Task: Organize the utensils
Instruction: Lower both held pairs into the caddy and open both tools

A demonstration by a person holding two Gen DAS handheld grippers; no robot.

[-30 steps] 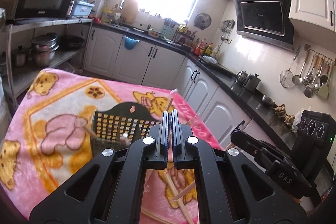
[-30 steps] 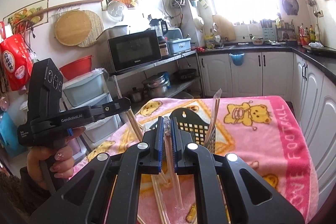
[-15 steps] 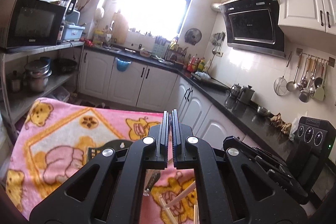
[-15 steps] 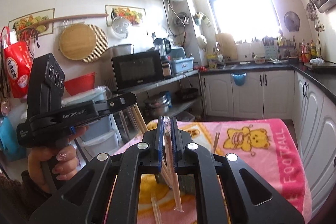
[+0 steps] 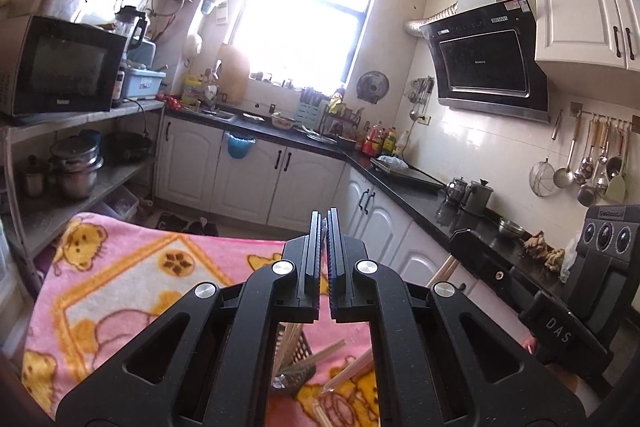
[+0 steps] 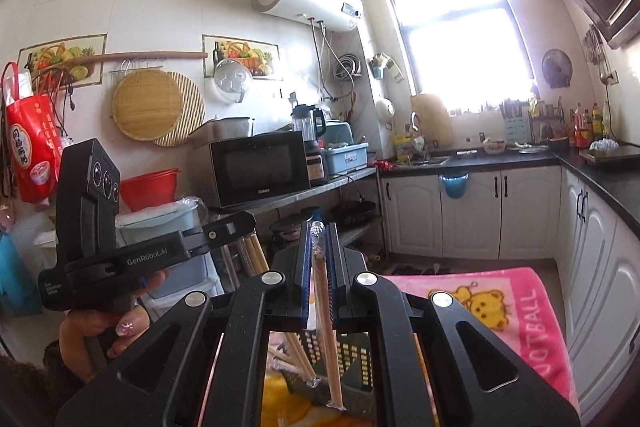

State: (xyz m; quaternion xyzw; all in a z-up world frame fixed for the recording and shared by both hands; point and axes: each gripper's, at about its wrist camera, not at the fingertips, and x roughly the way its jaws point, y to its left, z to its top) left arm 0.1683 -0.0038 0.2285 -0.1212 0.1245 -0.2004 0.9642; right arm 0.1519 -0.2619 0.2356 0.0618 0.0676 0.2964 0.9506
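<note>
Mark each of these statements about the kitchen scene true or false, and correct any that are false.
1. The right hand-held gripper is shut on a wrapped chopstick. True.
2. The table is covered by a plain blue cloth. False: the pink blanket covering it has a cartoon bear pattern.
3. The black basket sits on the blanket below the right hand-held gripper. True.
4. The left hand-held gripper gapes wide open. False: its jaws stand almost together; whether they pinch anything cannot be told.
5. The microwave stands on the floor. False: it stands on a shelf.
</note>
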